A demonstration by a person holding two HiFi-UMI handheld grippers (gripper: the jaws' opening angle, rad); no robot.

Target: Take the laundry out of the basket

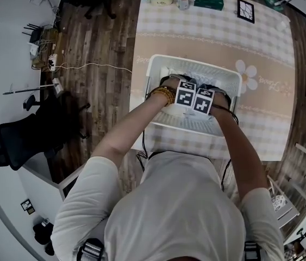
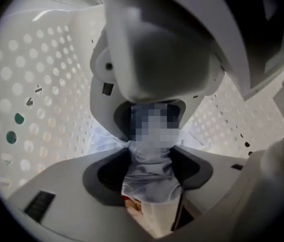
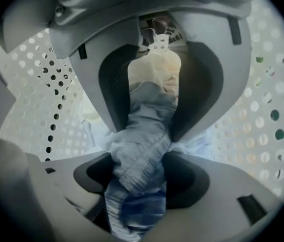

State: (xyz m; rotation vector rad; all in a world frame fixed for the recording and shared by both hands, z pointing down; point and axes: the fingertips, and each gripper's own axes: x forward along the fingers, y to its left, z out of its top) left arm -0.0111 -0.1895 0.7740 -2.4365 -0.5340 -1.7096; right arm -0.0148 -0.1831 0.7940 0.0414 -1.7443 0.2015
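- Gripping a pale blue garment (image 2: 149,155), the left gripper (image 2: 149,173) has its jaws closed on the bunched cloth, with a pad pressing each side.
- The right gripper (image 3: 140,178) clamps the same garment, and the two grippers face each other at close quarters.
- The cloth is drawn into a rope. Its long axis runs from one gripper to the other, side to side across the basket. A cream part shows beyond the left gripper's jaws.
- Garment and grippers sit low inside the white perforated basket (image 1: 158,64), which stands at the tabletop's (image 1: 218,31) near edge, toward the person's left corner.
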